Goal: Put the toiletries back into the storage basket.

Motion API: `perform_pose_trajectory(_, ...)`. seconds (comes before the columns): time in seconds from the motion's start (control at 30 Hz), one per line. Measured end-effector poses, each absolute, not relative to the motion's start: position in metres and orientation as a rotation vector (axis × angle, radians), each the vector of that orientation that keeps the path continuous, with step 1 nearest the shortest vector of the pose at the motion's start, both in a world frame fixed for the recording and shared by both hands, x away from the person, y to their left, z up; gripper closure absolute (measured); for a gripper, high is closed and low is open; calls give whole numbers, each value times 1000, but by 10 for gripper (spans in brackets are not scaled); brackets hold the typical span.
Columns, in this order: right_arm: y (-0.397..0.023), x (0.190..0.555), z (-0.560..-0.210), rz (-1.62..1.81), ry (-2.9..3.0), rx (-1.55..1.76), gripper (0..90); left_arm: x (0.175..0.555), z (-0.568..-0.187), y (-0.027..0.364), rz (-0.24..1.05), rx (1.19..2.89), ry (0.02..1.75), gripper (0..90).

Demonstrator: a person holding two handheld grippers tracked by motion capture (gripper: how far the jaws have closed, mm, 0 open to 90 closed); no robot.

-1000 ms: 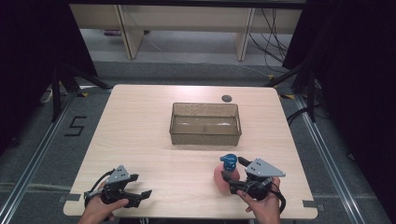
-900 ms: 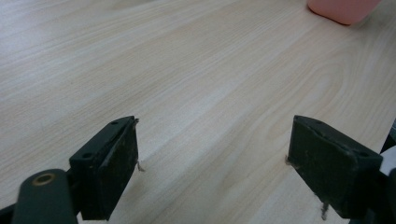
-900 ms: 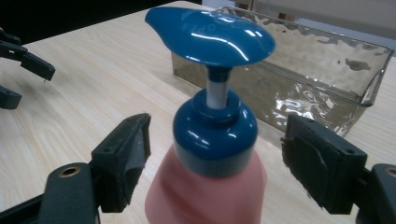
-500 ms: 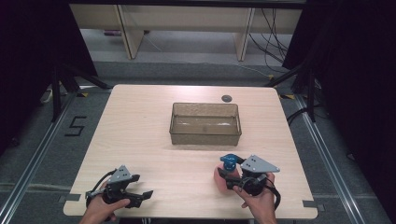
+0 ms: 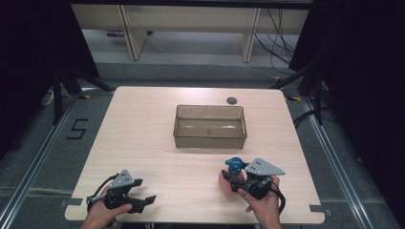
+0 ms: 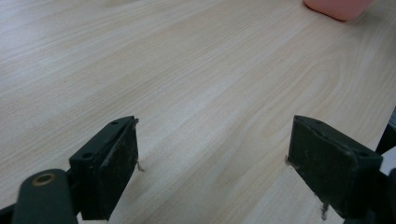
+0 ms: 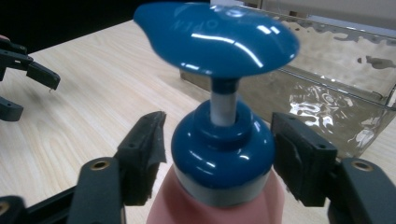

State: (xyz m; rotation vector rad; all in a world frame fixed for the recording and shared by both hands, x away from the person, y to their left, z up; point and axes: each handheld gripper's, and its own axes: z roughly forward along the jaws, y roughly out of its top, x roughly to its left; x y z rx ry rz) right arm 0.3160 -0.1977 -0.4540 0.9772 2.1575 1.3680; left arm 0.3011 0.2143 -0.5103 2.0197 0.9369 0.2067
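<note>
Right now I am working one pump bottle [image 5: 228, 177], pink in the body with a blue collar and a blue pump head, standing upright near the front edge of the table [image 5: 143, 138], toward my right side. My right gripper [image 5: 235, 180] is reaching around it from the right, and its two jaws have just been closing in. In the right gripper view the bottle [image 7: 224, 154] is sitting between the two black pads at the level of the blue collar: the right pad looks to be touching the collar, while a thin gap is still showing at the left pad, so I am not yet pinching it, and the jaws count as spread around the bottle.

My left gripper [image 5: 139, 201] is resting low over the front left part of the table, well apart from the bottle. Its two jaws are standing wide apart with bare wood between them in the left gripper view [image 6: 212, 158], and the bottle's pink base [image 6: 337, 8] is peeking in at the top edge there.

One clear bin [image 5: 210, 126] is sitting at the middle of the table, just behind the bottle. One small dark disc [image 5: 231, 100] is lying beyond the bin, near the far edge.
</note>
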Motion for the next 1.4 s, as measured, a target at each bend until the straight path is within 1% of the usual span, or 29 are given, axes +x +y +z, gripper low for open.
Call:
perform_pose_trajectory(0.03,-198,316,-454,1368,2157,977,408,301,-511,215,210,2016,936,155)
perform_pose_trajectory(0.07,-197,317,-454,1367,2145,953,441,301,-510,215,214,2026,932,155)
perform_pose_trajectory(0.1,-197,317,-454,1367,2145,953,441,301,-509,215,204,2027,927,155)
perform_pose_trajectory(0.13,-197,317,-454,1356,2147,955,468,301,-508,214,211,2016,926,155)
perform_pose_trajectory(0.2,-197,317,-454,1347,2163,966,475,300,-508,211,212,2015,909,154)
perform_pose_trajectory(0.33,-194,315,-452,1337,2137,946,524,299,-509,213,203,2033,908,154)
perform_pose_trajectory(0.37,-193,314,-451,1329,2132,953,526,299,-509,214,213,2015,912,155)
perform_pose_trajectory(0.83,-193,311,-447,1325,2129,1015,529,299,-508,215,211,2016,923,154)
perform_pose_trajectory(0.93,-194,314,-444,1330,2119,1027,529,299,-509,214,218,2009,922,155)
perform_pose_trajectory(1.0,-196,316,-442,1329,2112,1008,529,300,-507,216,220,2040,917,154)
perform_pose_trajectory(1.03,-196,318,-442,1331,2106,997,529,300,-508,215,216,2017,923,155)
perform_pose_trajectory(1.4,-197,333,-425,1339,2090,1006,529,300,-509,217,223,2011,929,155)
